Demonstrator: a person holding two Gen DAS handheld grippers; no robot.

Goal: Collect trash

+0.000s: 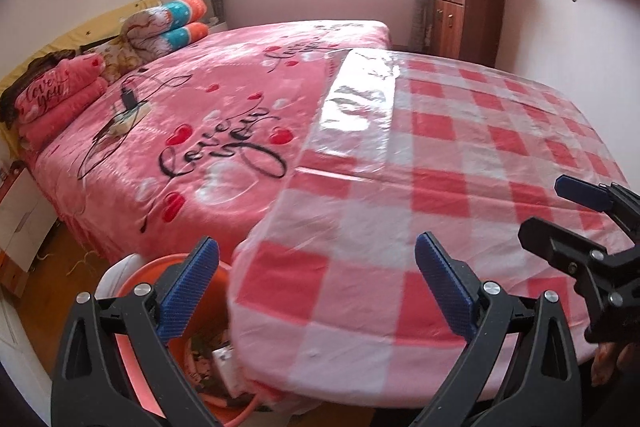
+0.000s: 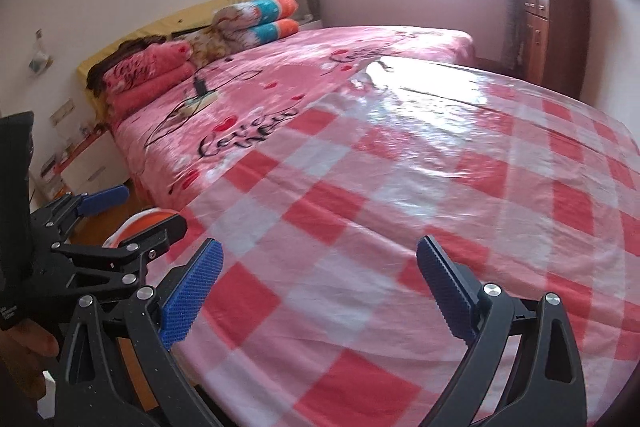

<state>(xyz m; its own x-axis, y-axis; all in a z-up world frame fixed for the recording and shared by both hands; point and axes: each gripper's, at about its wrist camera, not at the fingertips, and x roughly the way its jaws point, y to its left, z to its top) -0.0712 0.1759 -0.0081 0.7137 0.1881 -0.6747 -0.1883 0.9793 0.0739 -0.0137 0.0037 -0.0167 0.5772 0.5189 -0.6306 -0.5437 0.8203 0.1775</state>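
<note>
Both grippers are up over the surface (image 1: 460, 155) now, the one under a red-and-white checked cloth with a clear plastic sheet (image 1: 360, 99) shining on its far side. The left gripper (image 1: 316, 283) has its blue-padded fingers (image 1: 188, 291) spread wide apart, nothing between them but the checked cloth below. Right beneath its left finger sits the orange bin (image 1: 184, 347), tucked against the near edge of the surface, and there is the trash (image 1: 216, 359): crumpled wrappers and a white scrap lying down inside it, partly hidden under the overhang of the cloth. The bin's rim peeks out to the left of that finger.

Over to the right gripper (image 2: 320, 291): its fingers (image 2: 192, 295) also stand well apart, with only cloth showing between them. The left gripper shows at its left side, held in a hand (image 2: 28, 343), and the orange bin (image 2: 144, 221) is just a sliver of rim beyond that, past the surface's corner.

Ahead of both sets of fingers stretches the bed (image 1: 224, 99) with its pink heart-print blanket, a charger and cable (image 1: 128, 99) lying on it, folded quilts (image 1: 168, 23) at the head, and a wooden cabinet (image 1: 468, 23) far to the right.
</note>
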